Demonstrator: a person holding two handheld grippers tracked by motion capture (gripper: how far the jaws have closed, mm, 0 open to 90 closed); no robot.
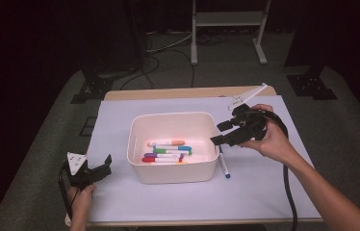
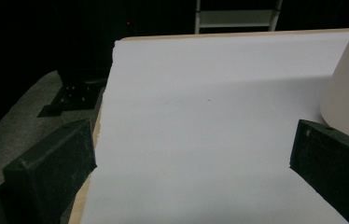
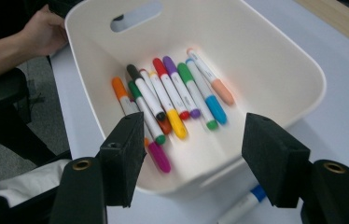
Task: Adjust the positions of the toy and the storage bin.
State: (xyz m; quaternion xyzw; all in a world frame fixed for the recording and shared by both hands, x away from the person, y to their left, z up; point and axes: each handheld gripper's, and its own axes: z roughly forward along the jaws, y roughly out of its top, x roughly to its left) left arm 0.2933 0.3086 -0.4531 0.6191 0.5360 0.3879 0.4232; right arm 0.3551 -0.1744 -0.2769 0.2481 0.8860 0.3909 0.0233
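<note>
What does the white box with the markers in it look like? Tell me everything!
The white box is a smooth, cream-white tub, probably plastic, with rounded corners and a slot handle cut into one short end. It stands upright and open-topped in the middle of the white sheet on the table. Colourful markers lie flat in a bunch on its bottom. A blue-capped marker lies on the sheet beside its right wall.

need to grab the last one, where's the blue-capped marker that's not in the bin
In the high view the blue-capped marker lies on the white sheet just right of the white bin, below the right hand-held gripper.
</note>
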